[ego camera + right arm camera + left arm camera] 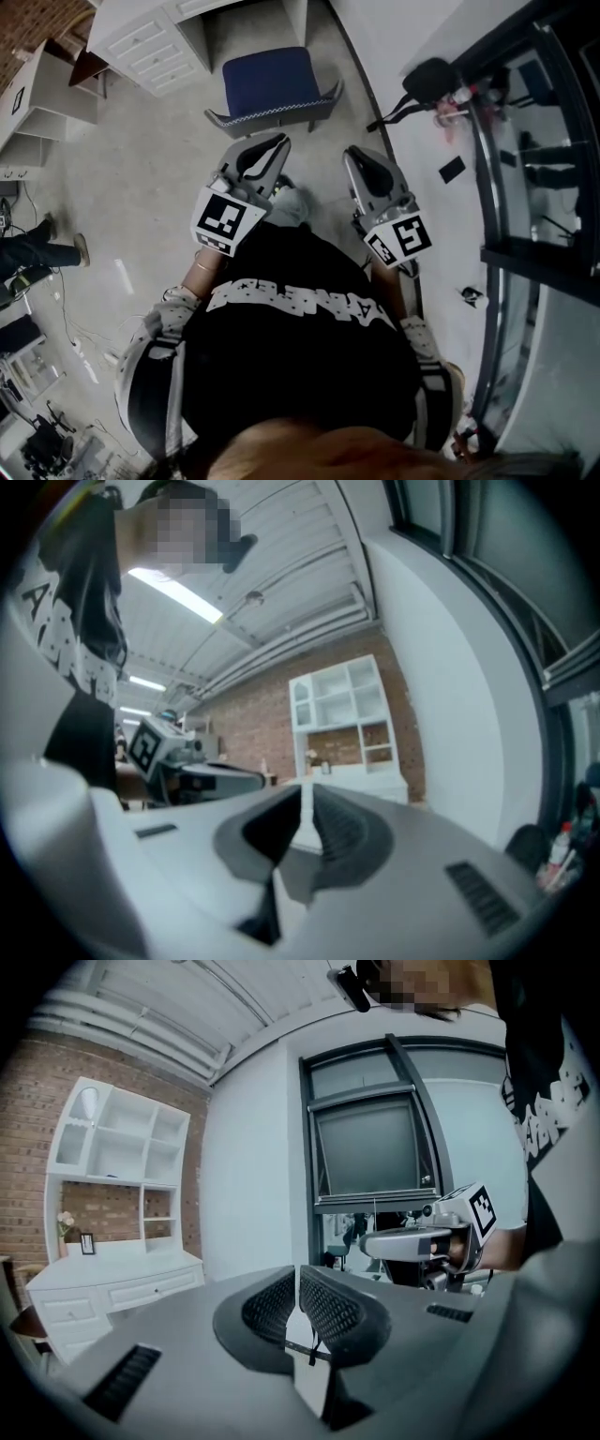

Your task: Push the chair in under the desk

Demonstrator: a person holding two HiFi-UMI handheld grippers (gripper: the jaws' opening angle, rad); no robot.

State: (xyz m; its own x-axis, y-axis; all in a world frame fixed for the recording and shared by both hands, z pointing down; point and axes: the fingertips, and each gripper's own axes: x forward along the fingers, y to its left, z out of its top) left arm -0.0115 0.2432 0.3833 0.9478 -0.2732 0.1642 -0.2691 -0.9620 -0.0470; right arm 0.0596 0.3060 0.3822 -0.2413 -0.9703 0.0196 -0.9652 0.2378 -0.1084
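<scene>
In the head view a chair with a blue seat (pixel 270 80) and a grey backrest (pixel 272 118) stands on the floor, facing the white desk (pixel 148 42) at the top left. Both grippers are held side by side just behind the backrest and apart from it. My left gripper (pixel 278 142) is shut with nothing between its jaws; its tip is a little short of the backrest. My right gripper (pixel 354 153), also shut and empty, is to the right of the chair. In the left gripper view the jaws (pixel 298 1305) meet, and the right gripper view shows the same (pixel 306 829).
A dark metal-and-glass frame (pixel 525 187) runs down the right side, with a black handle-like object (pixel 427 80) before it. White shelf units (pixel 37 108) stand at the left. A person's legs (pixel 37 251) and cables lie at the far left. A white hutch (pixel 117 1162) rises over the desk.
</scene>
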